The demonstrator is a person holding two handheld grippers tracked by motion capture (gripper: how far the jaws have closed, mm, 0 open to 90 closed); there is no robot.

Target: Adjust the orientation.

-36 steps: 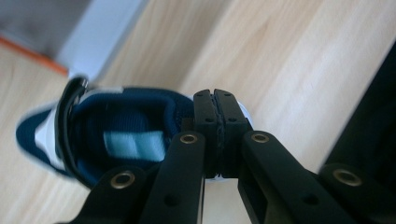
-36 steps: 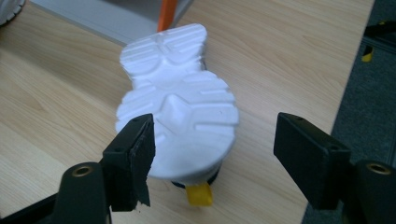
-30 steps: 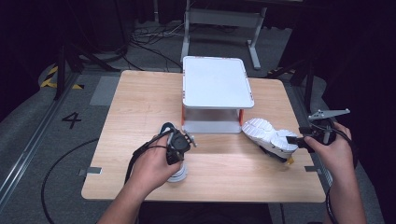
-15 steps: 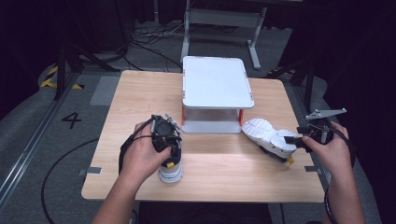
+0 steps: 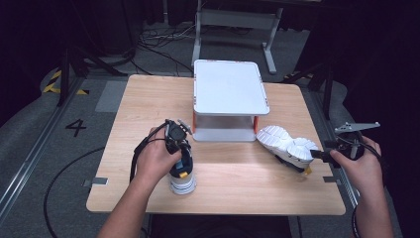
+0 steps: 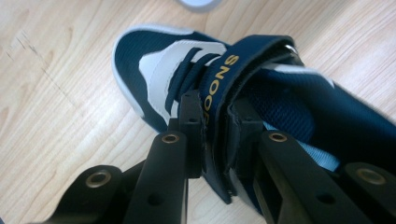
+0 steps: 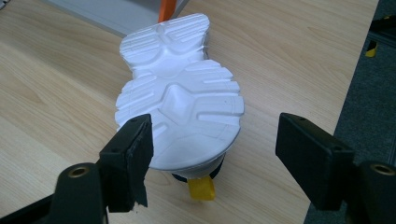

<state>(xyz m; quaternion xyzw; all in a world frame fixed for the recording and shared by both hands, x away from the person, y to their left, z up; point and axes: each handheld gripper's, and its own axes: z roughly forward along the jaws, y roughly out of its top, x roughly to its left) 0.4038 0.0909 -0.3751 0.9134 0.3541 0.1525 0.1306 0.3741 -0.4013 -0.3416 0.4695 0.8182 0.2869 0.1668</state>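
Navy mesh and white trim made up the upright shoe (image 5: 182, 173) standing at the lower centre of the high view, on the pale wooden table (image 5: 148, 99), directly under the person's left hand (image 5: 157, 159). The left tongs (image 6: 215, 126) had just been closing and, in the left gripper view, pinched the shoe's navy strap (image 6: 219, 79) with gold lettering between their pads, coming at it from above, with the toe pointing away toward the upper left of that frame.

Its mate, the second shoe (image 5: 289, 148), lay tipped over at the right of the high view, white tread facing up, just beside the front right leg of a small white shelf (image 5: 229, 94) that stood at the middle of the table. This shoe's long axis ran from the shelf leg toward the right hand (image 5: 359, 161) at the table's right edge. In the right gripper view, the right tongs (image 7: 219, 163) stood spread wide with the near end of the sole (image 7: 180, 102) between them, neither pad pressing on it. The right hand was plainly the nearer one to this tipped shoe, which lay straight ahead of its jaws, lengthwise along the reach.
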